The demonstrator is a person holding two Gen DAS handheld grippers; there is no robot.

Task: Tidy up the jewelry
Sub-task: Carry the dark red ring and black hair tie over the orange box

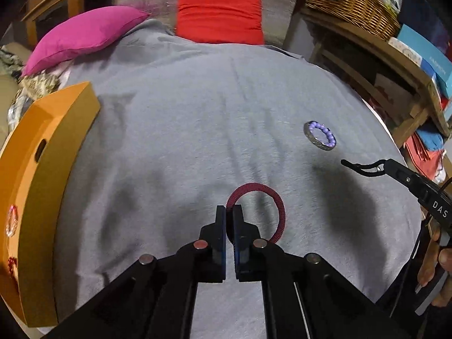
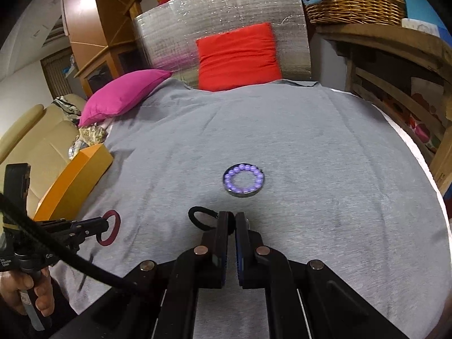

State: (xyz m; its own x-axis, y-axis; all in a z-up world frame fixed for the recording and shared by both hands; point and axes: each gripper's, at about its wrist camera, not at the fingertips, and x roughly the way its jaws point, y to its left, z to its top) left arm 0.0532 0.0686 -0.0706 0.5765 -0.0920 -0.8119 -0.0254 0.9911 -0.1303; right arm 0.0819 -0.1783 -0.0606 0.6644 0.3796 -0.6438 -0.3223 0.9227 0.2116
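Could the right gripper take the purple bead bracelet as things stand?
Probably not yet: the right gripper is shut on a black hair tie. Otherwise the path to the purple bead bracelet looks clear.

White letters "DAS" stand on the black body of the right gripper, seen right of the left tool's closed jaws; "FASHION" runs in small white print on a blue box on the shelf far right beyond them
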